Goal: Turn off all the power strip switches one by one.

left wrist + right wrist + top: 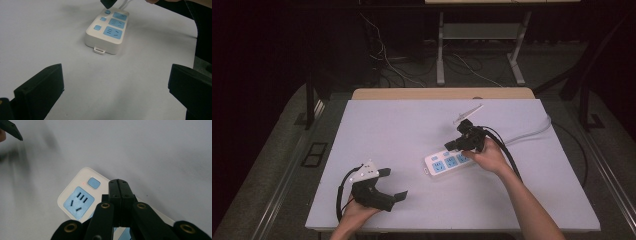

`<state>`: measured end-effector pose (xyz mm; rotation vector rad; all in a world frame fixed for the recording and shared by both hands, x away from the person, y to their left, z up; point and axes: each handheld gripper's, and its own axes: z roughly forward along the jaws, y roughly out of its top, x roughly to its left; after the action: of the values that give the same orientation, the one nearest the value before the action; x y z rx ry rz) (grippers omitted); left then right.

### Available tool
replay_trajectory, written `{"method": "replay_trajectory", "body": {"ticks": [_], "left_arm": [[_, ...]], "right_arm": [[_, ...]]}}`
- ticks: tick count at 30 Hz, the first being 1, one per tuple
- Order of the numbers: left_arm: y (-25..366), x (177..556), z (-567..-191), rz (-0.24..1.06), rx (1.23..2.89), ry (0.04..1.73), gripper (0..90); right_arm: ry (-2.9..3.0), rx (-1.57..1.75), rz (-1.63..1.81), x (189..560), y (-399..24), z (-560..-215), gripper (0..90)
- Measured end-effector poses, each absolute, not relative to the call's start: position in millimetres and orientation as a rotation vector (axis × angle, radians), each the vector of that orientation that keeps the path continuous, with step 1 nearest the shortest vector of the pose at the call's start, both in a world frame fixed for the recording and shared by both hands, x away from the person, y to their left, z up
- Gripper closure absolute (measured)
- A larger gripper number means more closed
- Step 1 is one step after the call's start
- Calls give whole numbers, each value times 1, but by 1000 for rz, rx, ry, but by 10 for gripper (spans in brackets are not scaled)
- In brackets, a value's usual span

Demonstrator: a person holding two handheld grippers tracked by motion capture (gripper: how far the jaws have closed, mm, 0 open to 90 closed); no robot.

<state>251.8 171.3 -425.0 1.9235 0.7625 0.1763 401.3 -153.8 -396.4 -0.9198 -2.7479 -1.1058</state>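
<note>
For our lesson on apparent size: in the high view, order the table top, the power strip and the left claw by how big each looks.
1. Table top, by far the largest.
2. Left claw, close to the camera, so its lead is unsure.
3. Power strip, partly covered by the right claw.

Right gripper view: near half of the power strip (75, 197) is covered by the right hand-held gripper (121, 185), whose jaws sit pressed together; only one socket face and one blue button show clear of it. A dark corner at the upper left edge is cut off by the frame; a blurred shadow lies below it on the tabletop (162, 152).

Left gripper view: far end of the strip (108, 31) runs behind a dark object at the top edge. Both jaws of the left hand-held gripper (116, 88) are cropped at the bottom edge.

High view: strip (447, 161) partly under the right hand (489, 156); socket markings too small to read. Both forearms are cut off at the bottom edge.
</note>
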Motion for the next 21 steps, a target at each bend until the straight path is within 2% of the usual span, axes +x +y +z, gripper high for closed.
{"method": "replay_trajectory", "body": {"ticks": [21], "left_arm": [[171,252,-425,174,1927,762,0]], "right_arm": [[-2719,-931,-1066,407,-148,-416,900]]}}
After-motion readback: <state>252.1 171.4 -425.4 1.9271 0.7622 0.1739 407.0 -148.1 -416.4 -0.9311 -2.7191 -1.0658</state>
